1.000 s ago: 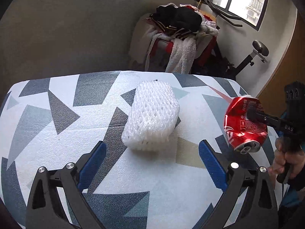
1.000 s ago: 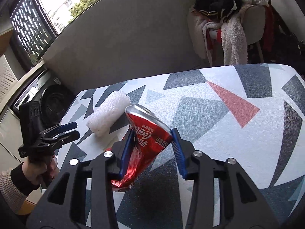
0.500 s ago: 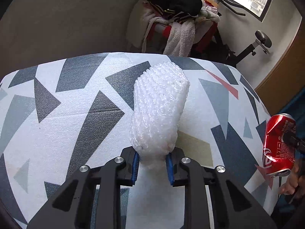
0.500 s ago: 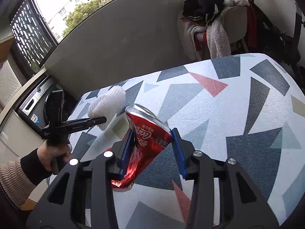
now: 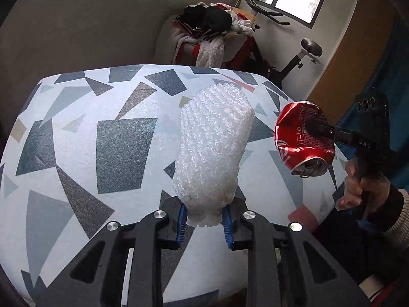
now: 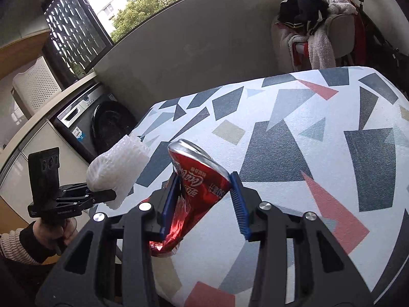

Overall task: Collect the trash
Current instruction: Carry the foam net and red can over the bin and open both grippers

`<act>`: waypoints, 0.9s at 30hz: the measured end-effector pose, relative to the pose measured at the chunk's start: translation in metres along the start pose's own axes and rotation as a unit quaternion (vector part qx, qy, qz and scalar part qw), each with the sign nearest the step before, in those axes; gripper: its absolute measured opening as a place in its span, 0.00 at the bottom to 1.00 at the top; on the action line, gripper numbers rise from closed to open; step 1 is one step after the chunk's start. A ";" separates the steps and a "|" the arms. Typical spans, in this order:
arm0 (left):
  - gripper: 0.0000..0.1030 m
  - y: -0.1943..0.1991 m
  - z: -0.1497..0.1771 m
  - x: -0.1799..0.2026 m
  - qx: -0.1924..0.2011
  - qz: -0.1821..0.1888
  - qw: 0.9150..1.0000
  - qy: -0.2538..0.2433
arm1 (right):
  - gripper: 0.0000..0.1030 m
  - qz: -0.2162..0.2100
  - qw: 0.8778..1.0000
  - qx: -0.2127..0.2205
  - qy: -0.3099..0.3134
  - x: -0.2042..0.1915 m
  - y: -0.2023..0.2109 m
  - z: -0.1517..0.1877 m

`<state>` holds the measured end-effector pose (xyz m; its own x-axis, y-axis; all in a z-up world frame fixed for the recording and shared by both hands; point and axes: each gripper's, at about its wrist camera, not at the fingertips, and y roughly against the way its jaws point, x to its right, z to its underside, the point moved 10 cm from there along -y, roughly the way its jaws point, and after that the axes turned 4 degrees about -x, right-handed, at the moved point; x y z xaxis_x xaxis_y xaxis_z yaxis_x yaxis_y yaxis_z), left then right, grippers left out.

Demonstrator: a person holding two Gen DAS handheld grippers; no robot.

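where it lay loose, foam net (image 5: 213, 151) now sits clamped in left gripper (image 5: 204, 221)

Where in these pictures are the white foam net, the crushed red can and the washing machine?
white foam net (image 5: 214, 148), left wrist view, middle of its mesh body.
crushed red can (image 6: 202, 181), right wrist view, lettered side between the blue pads.
washing machine (image 6: 110, 125), right wrist view, its dark round door.
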<state>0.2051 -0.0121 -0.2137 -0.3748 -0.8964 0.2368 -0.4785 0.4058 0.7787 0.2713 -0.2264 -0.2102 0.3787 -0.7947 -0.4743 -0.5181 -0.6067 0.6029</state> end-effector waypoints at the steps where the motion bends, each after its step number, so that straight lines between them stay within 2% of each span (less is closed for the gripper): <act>1: 0.22 0.007 0.013 0.006 0.000 -0.001 1.000 -0.003 | 0.41 -0.002 1.000 0.000 0.002 -0.006 0.003 0.006; 10: 0.23 0.041 0.109 0.047 -0.004 0.006 1.000 0.000 | 0.41 -0.006 1.000 0.002 0.009 -0.033 0.028 0.046; 14: 0.23 0.043 0.143 0.059 -0.017 0.013 1.000 0.005 | 0.41 -0.006 1.000 0.007 0.006 -0.036 0.043 0.061; 18: 0.25 0.040 0.164 0.068 -0.029 0.027 0.999 0.009 | 0.41 -0.004 1.000 0.010 0.003 -0.037 0.053 0.072; 20: 0.30 0.039 0.170 0.071 -0.033 0.036 0.999 0.011 | 0.41 -0.002 1.000 0.010 0.003 -0.038 0.057 0.077; 21: 0.38 0.040 0.171 0.072 -0.032 0.039 0.999 0.013 | 0.41 -0.002 1.000 0.010 0.004 -0.039 0.058 0.079; 22: 0.52 0.041 0.171 0.072 -0.029 0.043 0.999 0.015 | 0.41 -0.001 1.000 0.011 0.004 -0.040 0.059 0.081; 24: 0.69 0.046 0.168 0.071 -0.015 0.040 0.999 0.021 | 0.41 0.001 1.000 0.010 0.008 -0.042 0.061 0.087; 27: 0.75 0.055 0.161 0.066 0.003 0.032 0.999 0.032 | 0.41 0.000 1.000 0.006 0.012 -0.045 0.061 0.097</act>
<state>0.0267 -0.0200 -0.2486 -0.3524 -0.8784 0.3228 -0.4605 0.4631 0.7573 0.1479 -0.2256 -0.2141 0.3970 -0.7954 -0.4580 -0.5278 -0.6061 0.5951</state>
